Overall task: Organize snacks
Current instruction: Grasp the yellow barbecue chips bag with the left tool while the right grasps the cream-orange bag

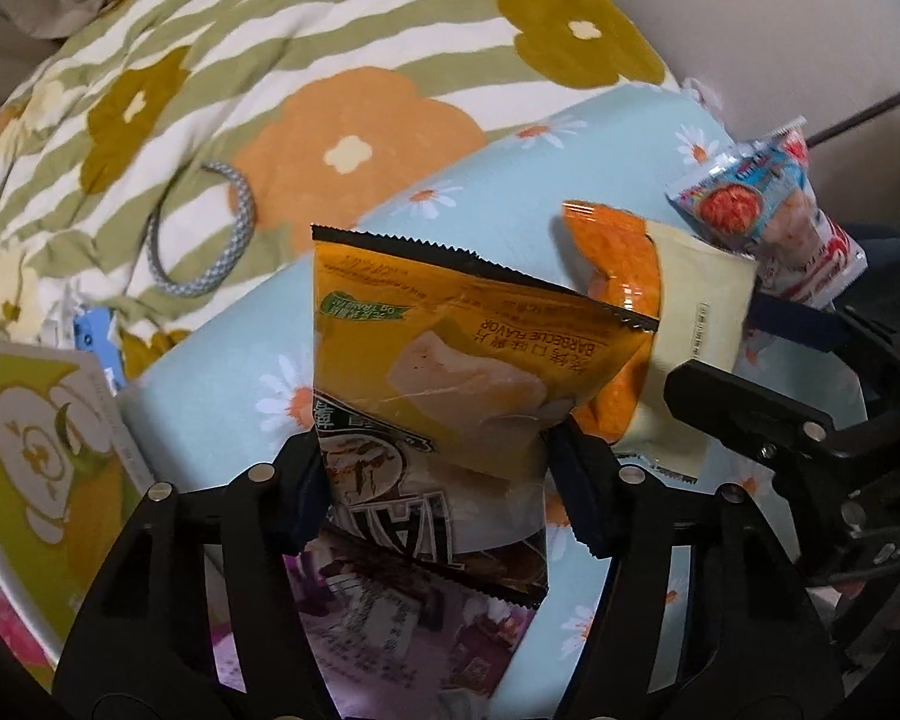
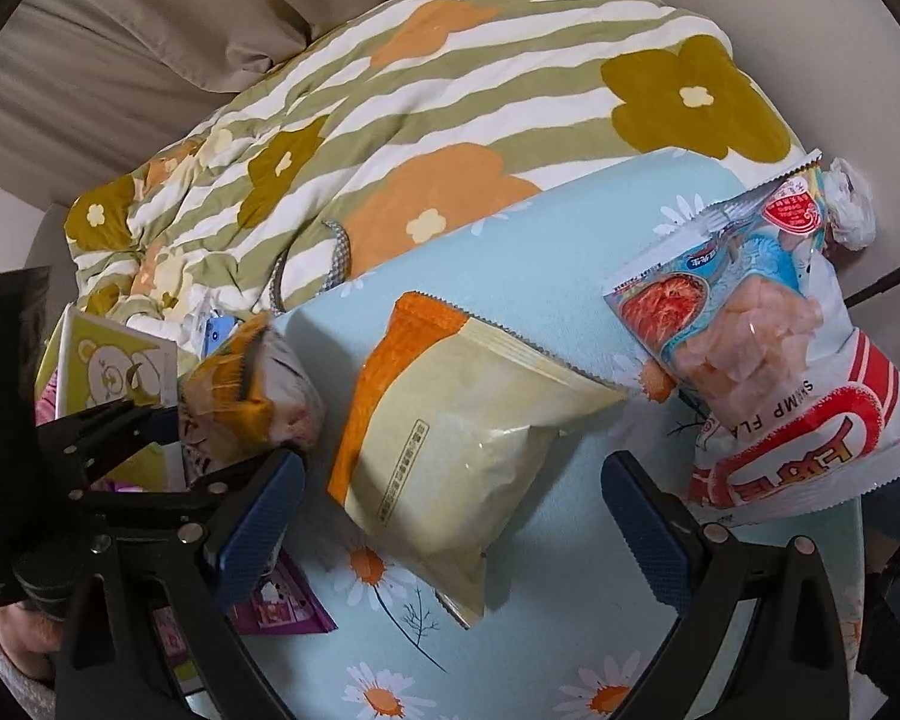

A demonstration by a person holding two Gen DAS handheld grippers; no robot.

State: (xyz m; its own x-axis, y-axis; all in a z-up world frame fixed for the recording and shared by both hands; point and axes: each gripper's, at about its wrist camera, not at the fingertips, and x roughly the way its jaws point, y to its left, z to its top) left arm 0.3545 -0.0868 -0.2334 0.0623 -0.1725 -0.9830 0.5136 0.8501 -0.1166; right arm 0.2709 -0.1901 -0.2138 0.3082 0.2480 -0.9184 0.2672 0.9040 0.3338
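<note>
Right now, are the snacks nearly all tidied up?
Not nearly. Nothing looks sorted yet. The left gripper grips the barbecue chip bag. The right gripper, open, hovers over the pale yellow bag. The shrimp chip bag and purple packet wait.

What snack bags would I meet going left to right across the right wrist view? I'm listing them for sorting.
Barbecue chip bag in the left gripper → pale yellow bag with orange edge → shrimp-flavour bag.
</note>
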